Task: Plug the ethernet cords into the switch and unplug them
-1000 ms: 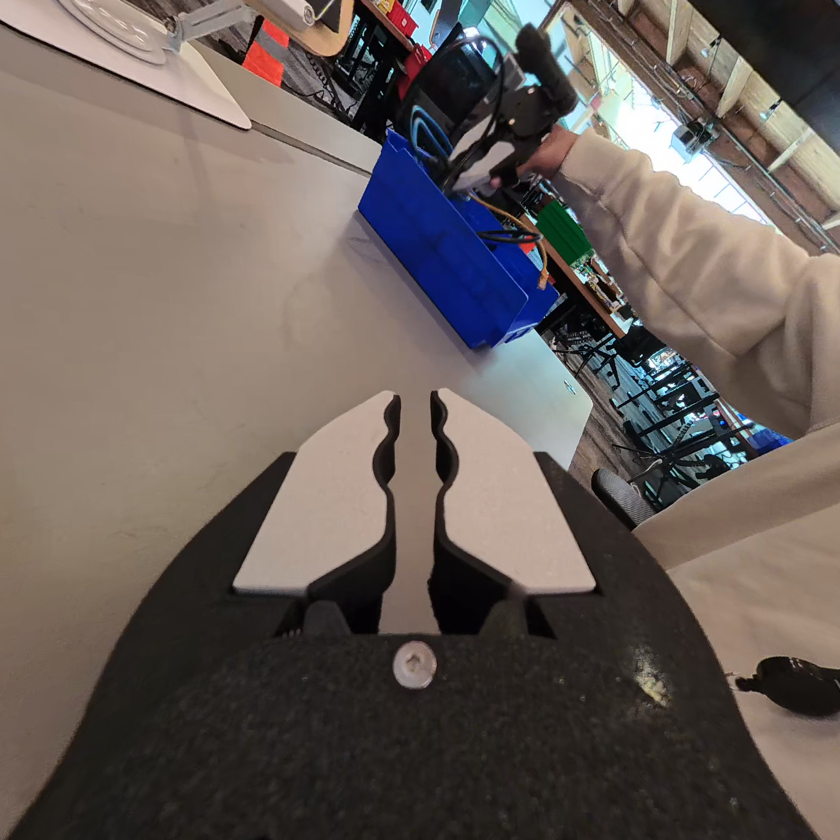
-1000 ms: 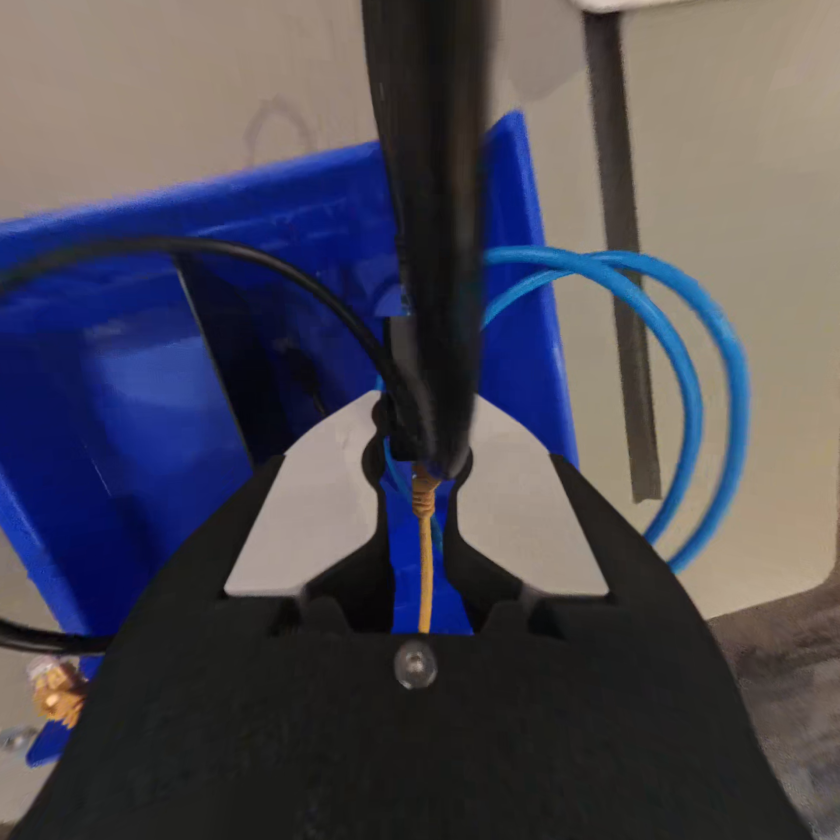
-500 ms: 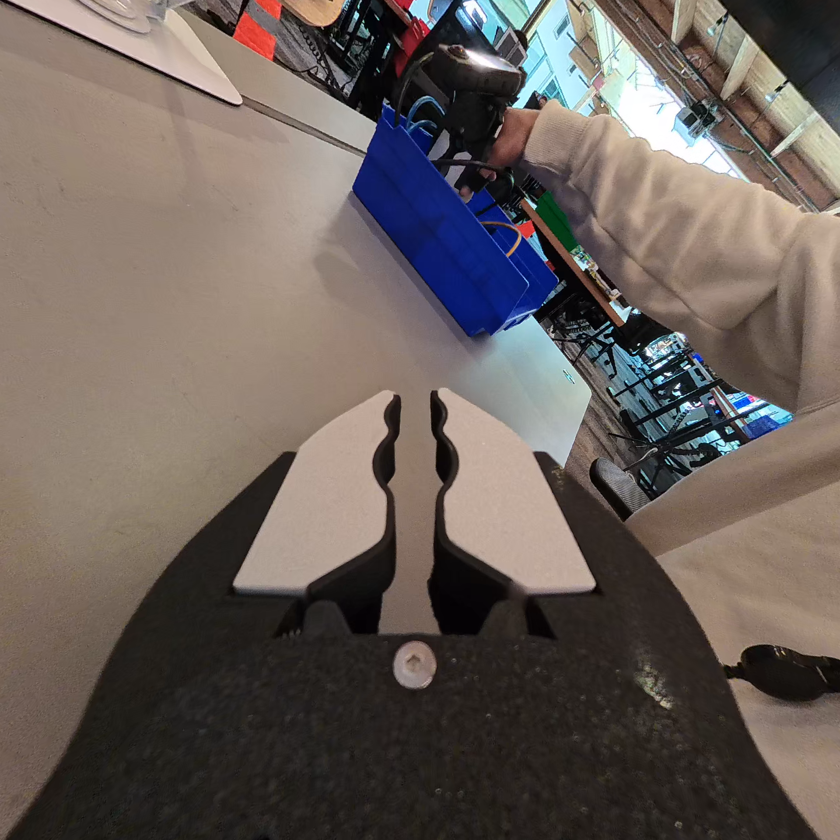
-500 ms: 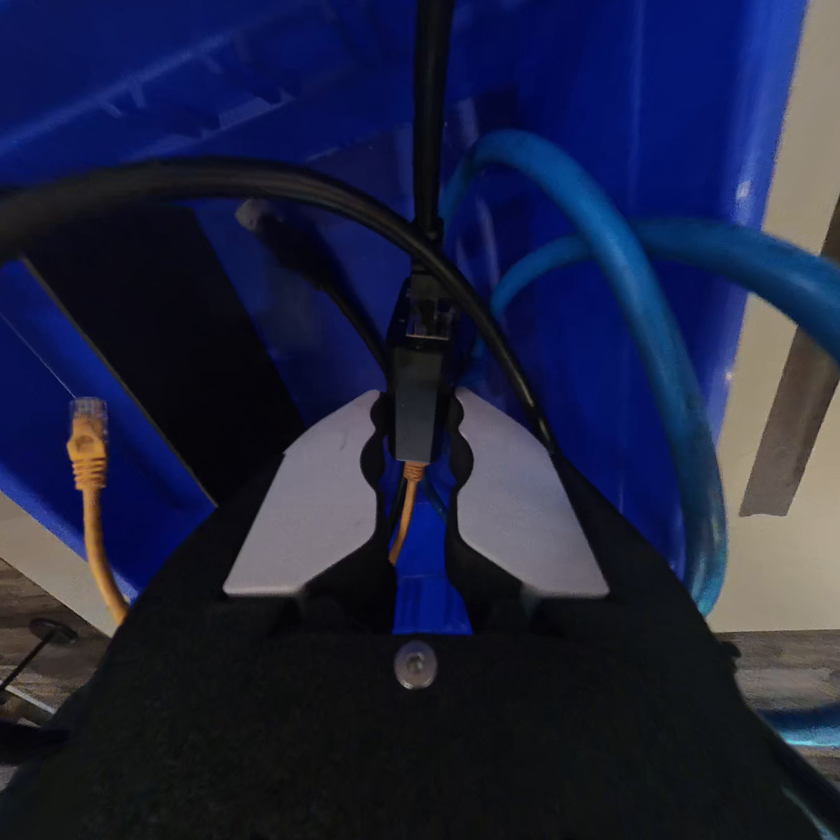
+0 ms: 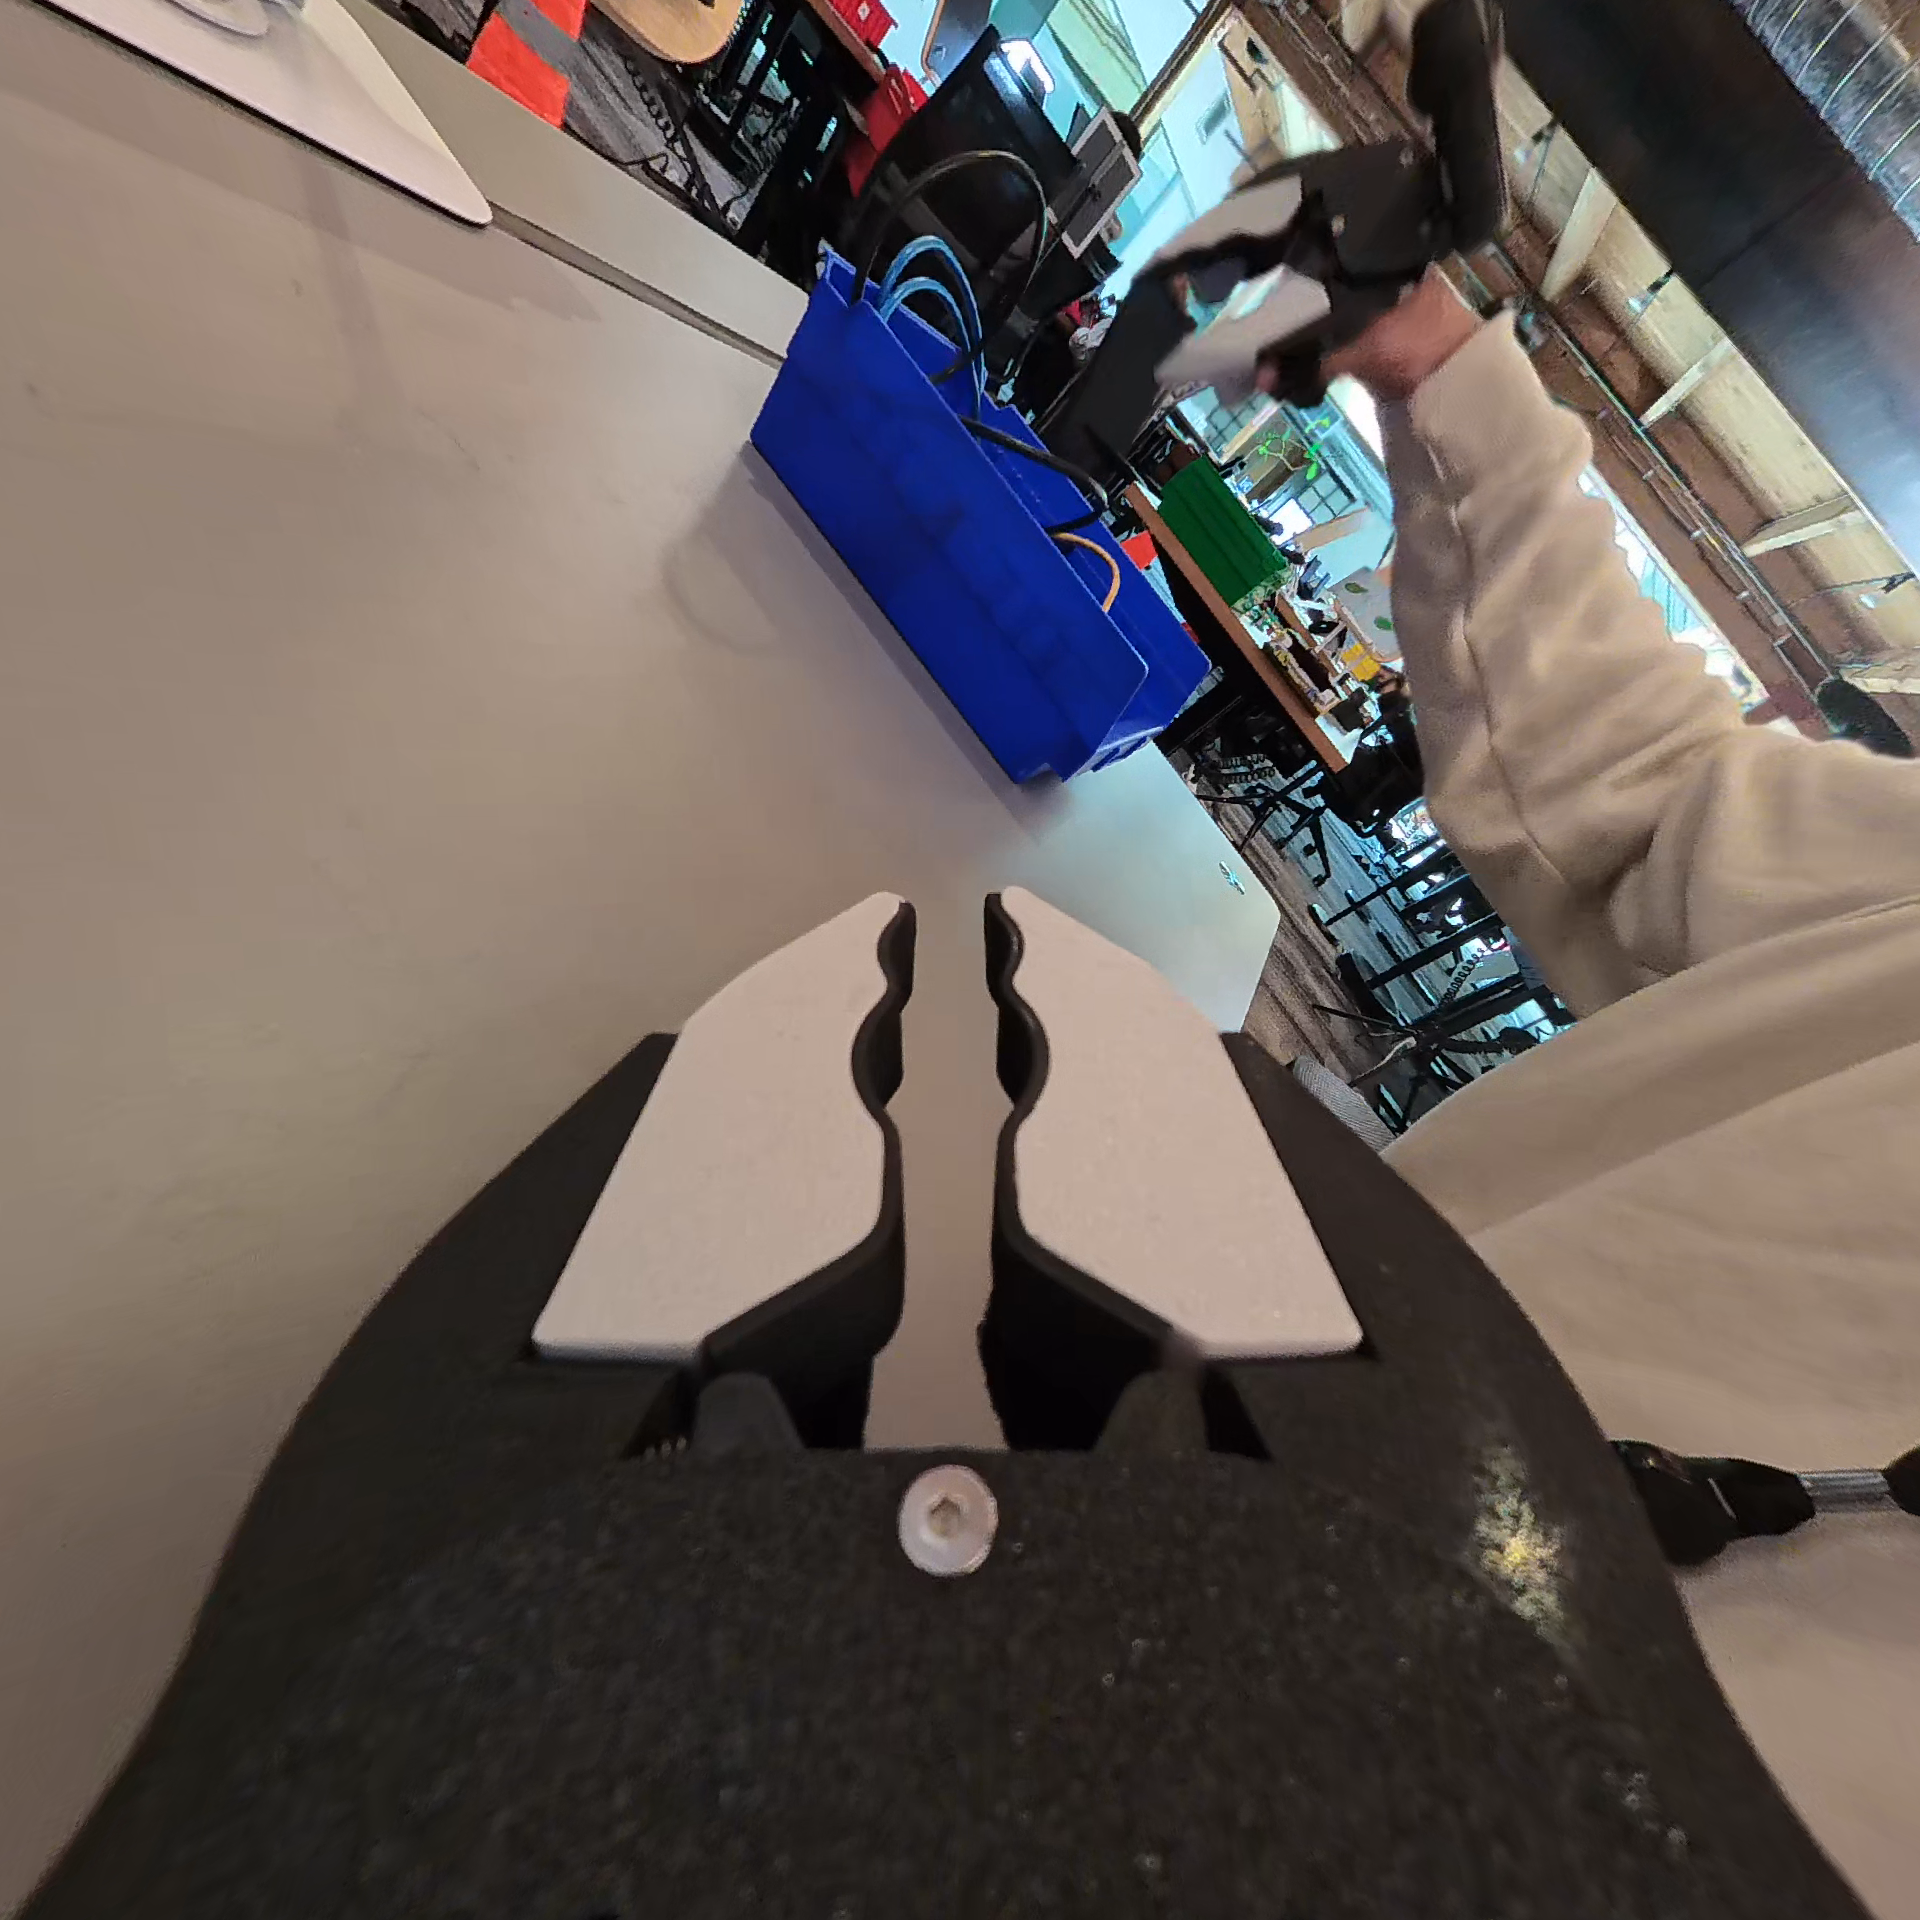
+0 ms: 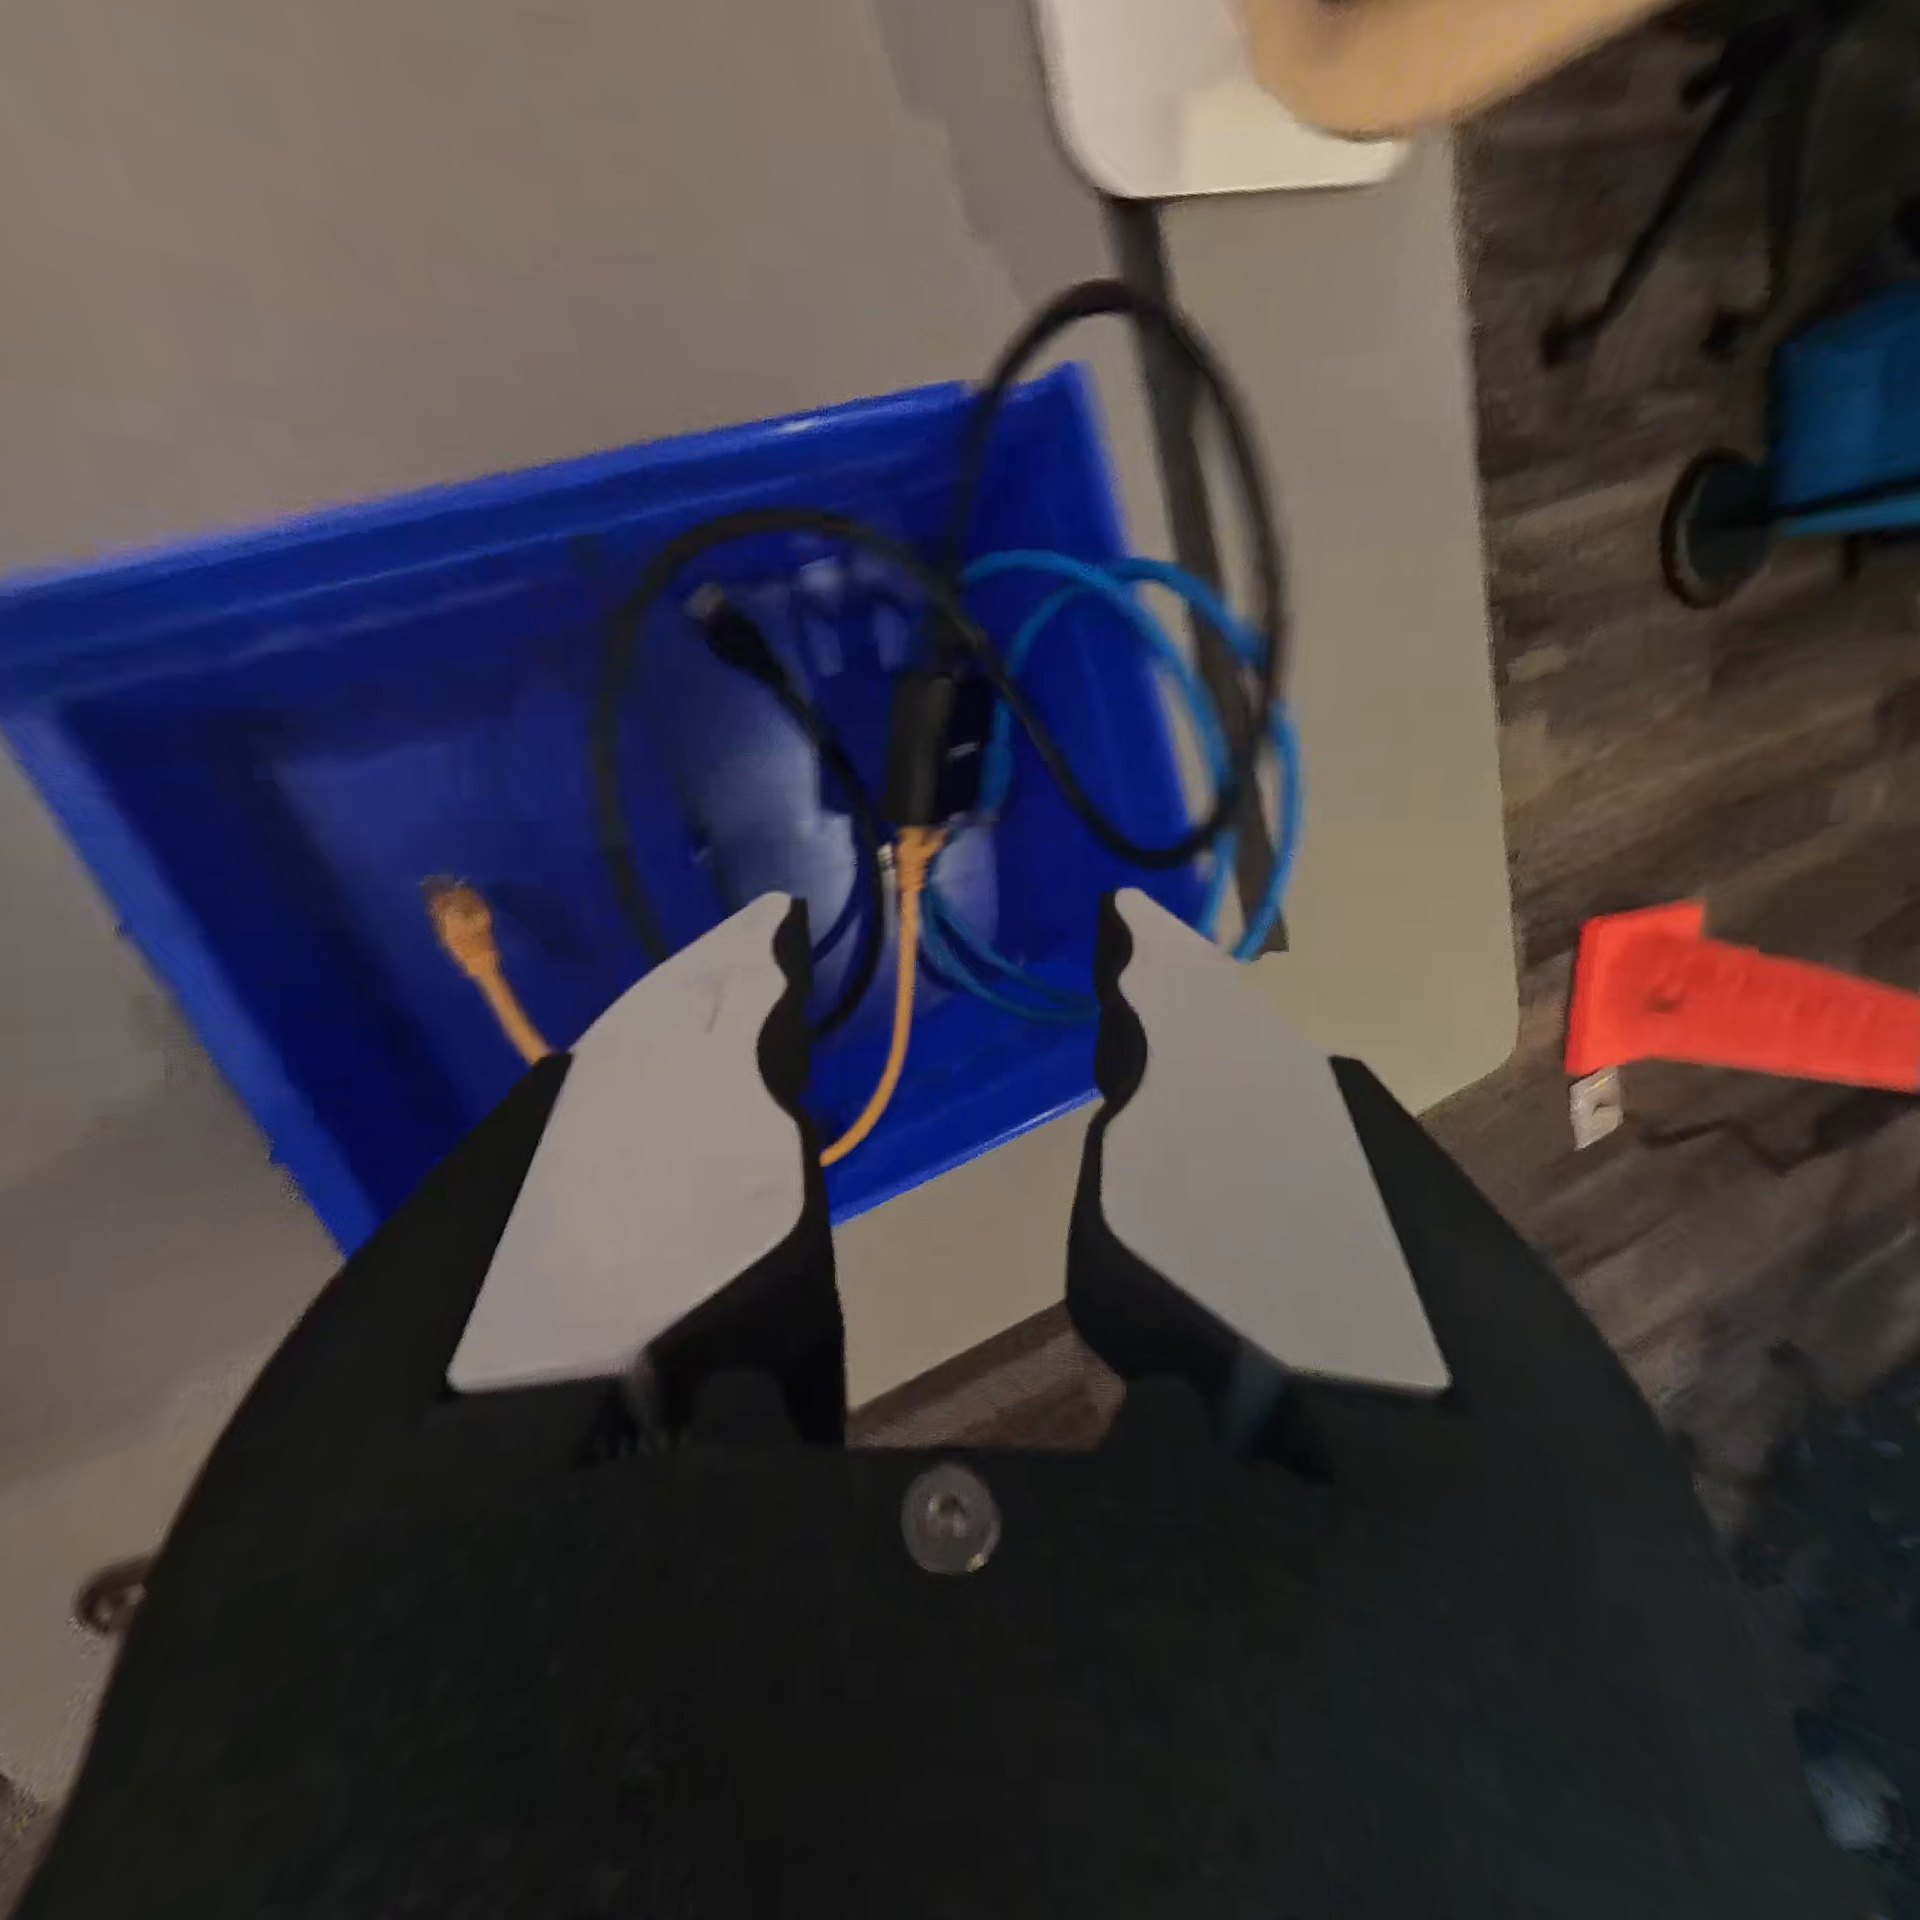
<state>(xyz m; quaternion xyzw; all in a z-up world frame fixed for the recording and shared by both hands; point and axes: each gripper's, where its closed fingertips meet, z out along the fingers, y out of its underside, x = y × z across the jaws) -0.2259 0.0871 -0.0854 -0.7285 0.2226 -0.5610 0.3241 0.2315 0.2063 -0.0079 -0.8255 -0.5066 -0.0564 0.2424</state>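
On the left of the scene the left gripper (image 5: 949, 914) lies low over the bare grey table (image 5: 312, 644), its fingers drawn close with only a narrow slit between them and nothing in it. Farther off sits the blue bin (image 6: 364, 665), near the far right edge of the table, and the ethernet cords are heaped inside it: an orange cord (image 6: 894, 997) with one plug lying at the left of the bin floor, a black cord (image 6: 914, 727) looping up over the far rim, and blue cords (image 6: 1081, 623) coiled to the right, some spilling past the bin wall. The right gripper (image 6: 951, 914) hangs above the bin, fingers spread wide and empty. No switch can be made out in either view (the dark block among the cords may be a coupler or plug, the blur leaves it unclear). The main risk, as I judge it, is the tangle: closing on one cord and lifting could drag the others out, or tug the light bin toward the nearby table edge. The loops overhanging the rim could also snag a finger on the way down, and the motion blur suggests a fast, poorly aimed approach.
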